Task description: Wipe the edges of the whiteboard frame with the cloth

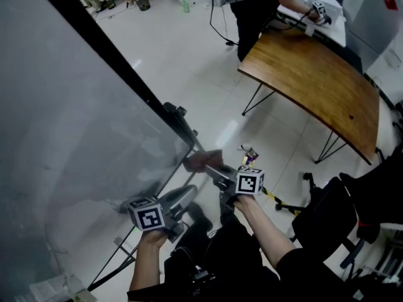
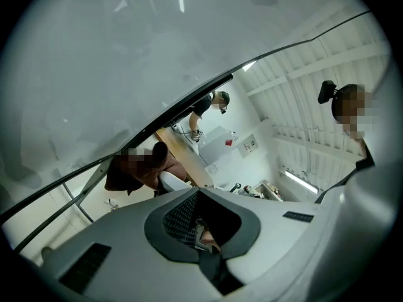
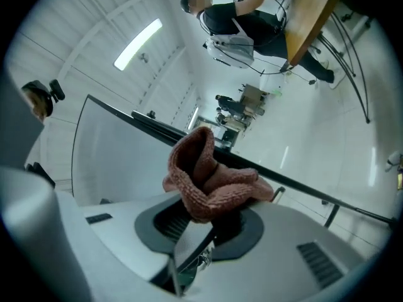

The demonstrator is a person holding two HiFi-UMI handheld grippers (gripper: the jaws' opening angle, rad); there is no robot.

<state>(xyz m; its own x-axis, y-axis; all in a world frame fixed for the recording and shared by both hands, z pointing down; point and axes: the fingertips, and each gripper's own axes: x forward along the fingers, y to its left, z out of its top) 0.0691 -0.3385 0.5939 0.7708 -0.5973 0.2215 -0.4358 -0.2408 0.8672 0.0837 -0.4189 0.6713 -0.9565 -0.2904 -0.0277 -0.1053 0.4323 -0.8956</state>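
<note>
R gripper (image 3: 211,222) is clamping the cloth (image 3: 206,178). The jaws are biting a bunched fold at its base, w/ most of the fabric puffing up and out past the tips. The cloth is sitting right at the frame (image 3: 264,165), by the lower right corner of the board (image 1: 63,118) in the head view. It's touching or just beside the black bar there, can't tell which.

L gripper (image 2: 203,225) is resting w/ jaws together and nothing between them. It's hanging just beside the R one, below the board's bottom edge, pointing up at it.

Handling, as a judgement:
- **Cloth:** it's looking like a thick rust-brown knit, so soft, light, floppy, prob grippy rather than slippery, w/ nothing to break. It's going to squash and drag rather than push, so the loose bulge is doing the wiping, not the jaws.
- **Hold:** gripping at the bunched middle is looking right. Enough fabric is sticking out to wrap over the frame's lip, and enough is sitting in the bite not to pull free.
- **Risks:** friction along the edge is prob going to be tugging the cloth sideways out of the jaws. The hard tips could be scraping the bar if pressing too deep.
- **Frame:** it's looking stiff and narrow, so light pressure should be doing the job.
</note>
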